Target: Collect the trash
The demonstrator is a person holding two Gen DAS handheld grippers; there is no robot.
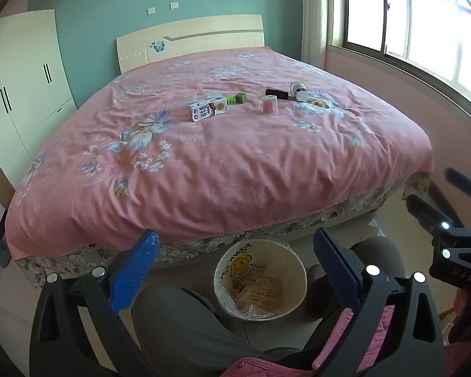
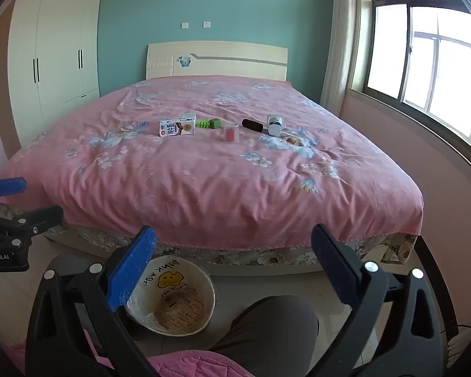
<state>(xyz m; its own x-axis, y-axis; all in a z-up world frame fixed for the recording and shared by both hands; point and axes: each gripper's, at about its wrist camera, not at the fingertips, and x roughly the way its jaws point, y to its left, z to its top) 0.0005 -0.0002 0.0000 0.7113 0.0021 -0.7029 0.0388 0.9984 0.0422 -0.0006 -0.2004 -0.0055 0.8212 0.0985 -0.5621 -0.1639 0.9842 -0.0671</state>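
Two grippers held low at the foot of the bed [image 2: 204, 169], both spread wide with nothing between the blue pads. Left gripper [image 1: 235, 270] above the lined trash bin [image 1: 290, 306] on the floor, bin at 6 o'clock, flanked by grey-trousered knees. Right gripper [image 2: 232, 267] with the same bin [image 2: 208, 311] at 7 o'clock.

Scattered mid-bed on the pink floral cover, toward 12 o'clock, well apart from both grippers: milk carton [image 1: 208, 110] lying flat; smaller white box [image 1: 213, 95] just behind it; green dice strip [image 1: 231, 99] touching a green cube [image 1: 241, 97]; pink cup [image 1: 269, 104] upright; dark cylinder [image 1: 277, 93] lying on its side; white bottle [image 1: 299, 90] tipped over at its right; clear wrapper [image 1: 317, 104] crumpled near the bottle.

Around: white wardrobe [image 2: 53, 59] at 10 o'clock, headboard [image 2: 216, 59] against a teal wall, window [image 2: 430, 66] at 2 o'clock. Nothing visible between grippers and bed items except the cover's rumpled near edge.
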